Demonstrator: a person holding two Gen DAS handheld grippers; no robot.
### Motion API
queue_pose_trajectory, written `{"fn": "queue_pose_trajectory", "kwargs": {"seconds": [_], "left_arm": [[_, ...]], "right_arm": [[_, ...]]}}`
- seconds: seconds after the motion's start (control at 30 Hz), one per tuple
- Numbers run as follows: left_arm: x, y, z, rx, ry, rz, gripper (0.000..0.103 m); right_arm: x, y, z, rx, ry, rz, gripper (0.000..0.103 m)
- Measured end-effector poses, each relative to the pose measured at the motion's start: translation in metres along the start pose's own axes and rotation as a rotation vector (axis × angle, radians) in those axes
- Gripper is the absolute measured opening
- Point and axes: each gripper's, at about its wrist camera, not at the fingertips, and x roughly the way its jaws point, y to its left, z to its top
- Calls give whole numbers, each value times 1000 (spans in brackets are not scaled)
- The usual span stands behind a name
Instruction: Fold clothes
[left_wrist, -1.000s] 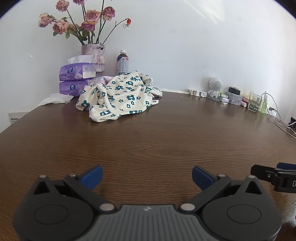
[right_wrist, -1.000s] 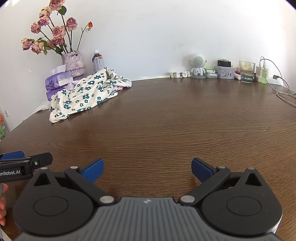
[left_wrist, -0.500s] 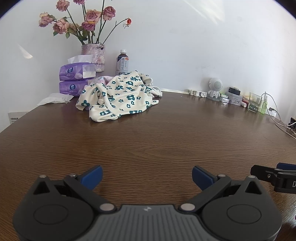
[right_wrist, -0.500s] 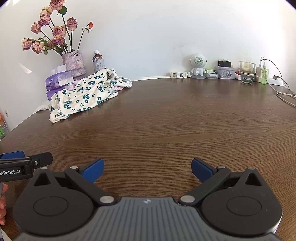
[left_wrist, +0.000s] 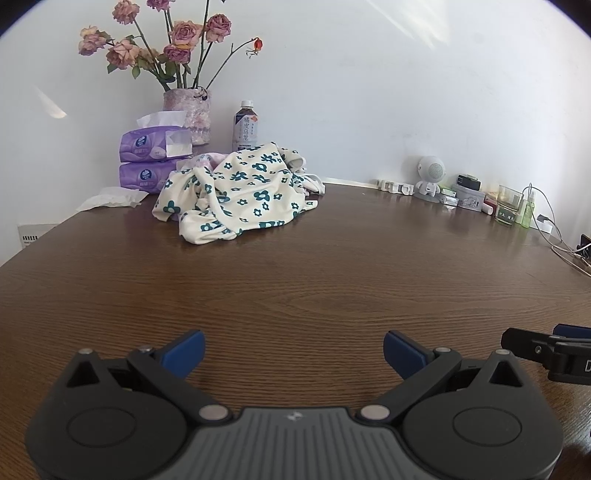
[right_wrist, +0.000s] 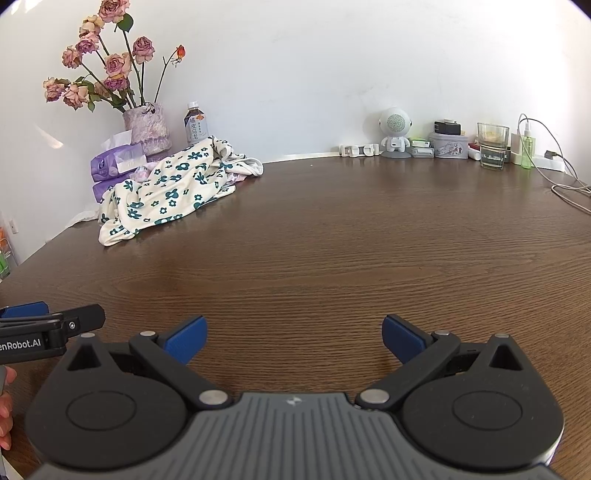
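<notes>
A dark brown wooden table (left_wrist: 295, 288) with visible grain fills the lower half of both views, its far edge meeting a plain white wall (left_wrist: 369, 92) across the upper half. Daylight falls bright and even; a small sunlit patch (left_wrist: 50, 105) marks the wall at upper left, and faint pale streaks (left_wrist: 413, 29) cross it at upper right.

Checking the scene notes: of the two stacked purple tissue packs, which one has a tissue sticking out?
The upper tissue pack: white tissue pokes from its top; the lower tissue pack shows none.
</notes>
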Motion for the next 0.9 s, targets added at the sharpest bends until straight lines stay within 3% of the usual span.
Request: {"fn": "queue_pose_trajectory", "kwargs": {"seconds": [0.9], "left_arm": [[1, 1, 0, 8, -1, -15, 103]], "right_arm": [[0, -3, 1, 8, -1, 2, 103]]}}
